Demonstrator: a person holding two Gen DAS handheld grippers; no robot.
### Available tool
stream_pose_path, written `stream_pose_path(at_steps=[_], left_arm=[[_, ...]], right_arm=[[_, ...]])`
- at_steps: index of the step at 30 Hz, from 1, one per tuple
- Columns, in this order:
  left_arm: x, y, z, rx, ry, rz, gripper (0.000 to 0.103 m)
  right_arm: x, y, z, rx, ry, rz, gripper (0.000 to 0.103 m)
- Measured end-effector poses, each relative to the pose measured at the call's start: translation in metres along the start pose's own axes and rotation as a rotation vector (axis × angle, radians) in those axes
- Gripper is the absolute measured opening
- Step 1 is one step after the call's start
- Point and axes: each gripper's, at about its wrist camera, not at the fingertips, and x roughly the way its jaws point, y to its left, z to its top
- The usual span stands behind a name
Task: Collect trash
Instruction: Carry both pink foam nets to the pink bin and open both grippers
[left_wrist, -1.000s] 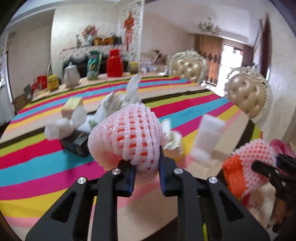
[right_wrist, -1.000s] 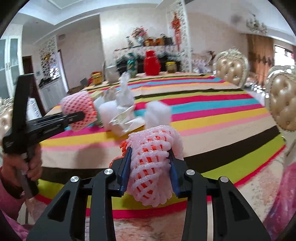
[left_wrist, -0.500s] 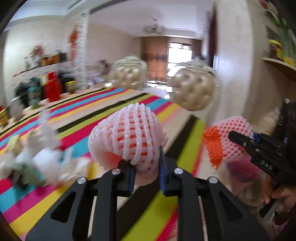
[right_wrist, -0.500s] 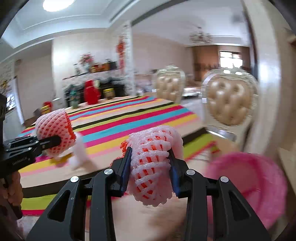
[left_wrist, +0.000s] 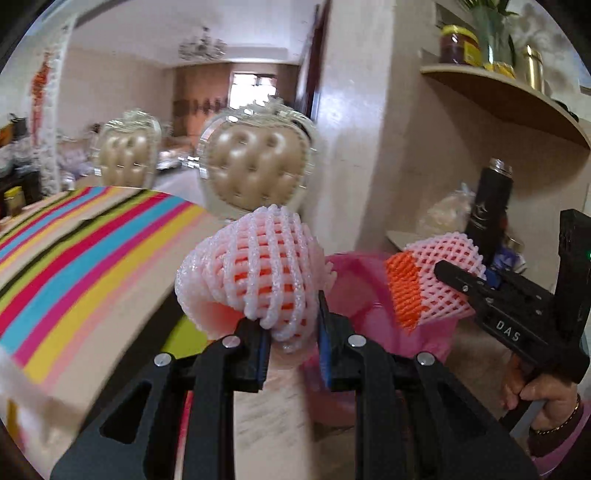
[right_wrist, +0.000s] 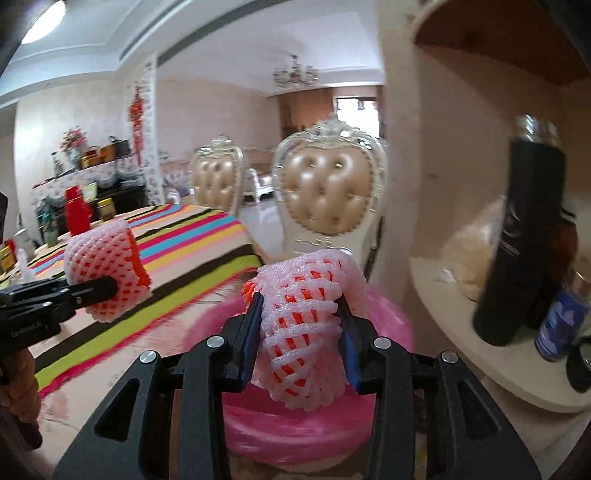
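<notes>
A pink-white foam fruit net (left_wrist: 255, 273) with orange inside is pinched in my left gripper (left_wrist: 290, 321), which is shut on it. A second foam net (right_wrist: 306, 325) sits between the pads of my right gripper (right_wrist: 301, 310); its jaws are opening, though the pads still touch the net. Both nets hang over or just beside a pink bin (right_wrist: 295, 435), also visible in the left wrist view as the pink bin (left_wrist: 354, 273). Each view shows the other net: the right net (left_wrist: 432, 280) and the left net (right_wrist: 103, 258).
The striped tablecloth's table (left_wrist: 74, 258) lies to the left. Two padded gold chairs (right_wrist: 328, 199) stand behind the bin. At the right, a curved shelf (right_wrist: 480, 354) carries a tall black bottle (right_wrist: 524, 240), a plastic bag and small jars. A hand (left_wrist: 546, 402) grips the right tool.
Both grippers have swung right, away from the table's trash pile to the pink bin by the wall shelf, carrying their foam nets. The table has slid to the left of both views.
</notes>
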Motion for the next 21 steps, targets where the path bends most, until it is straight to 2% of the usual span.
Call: stream_pose_path(at_steps=[5,11,13,14,15,17,19,21], left_arm=[[0.040,-0.033,0.006,0.040,0.029,-0.077,0.021],[0.078,-0.047,0.008,0.050,0.081,-0.145,0.024],[0.090,-0.047,0.006,0.051,0.104,-0.175,0.038],[0.096,-0.045,0.006,0.049,0.117,-0.187,0.057],[0.098,-0.043,0.006,0.036,0.112,-0.175,0.065],[0.091,-0.034,0.009,0.016,0.089,-0.146,0.069],[0.081,-0.025,0.011,0.011,0.061,-0.111,0.075],[0.065,-0.012,0.014,0.006,0.031,-0.043,0.083]], right_arm=[[0.008,-0.025,-0.004,0.023,0.013,-0.029,0.039],[0.024,-0.040,-0.008,0.068,0.030,-0.031,0.043],[0.028,-0.044,-0.009,0.073,0.037,-0.018,0.045],[0.033,-0.046,-0.009,0.078,0.045,-0.013,0.051],[0.039,-0.047,-0.009,0.086,0.054,-0.007,0.063],[0.043,-0.048,-0.009,0.105,0.058,-0.004,0.075],[0.045,-0.046,-0.008,0.107,0.058,0.004,0.075],[0.043,-0.042,-0.007,0.084,0.052,-0.006,0.075]])
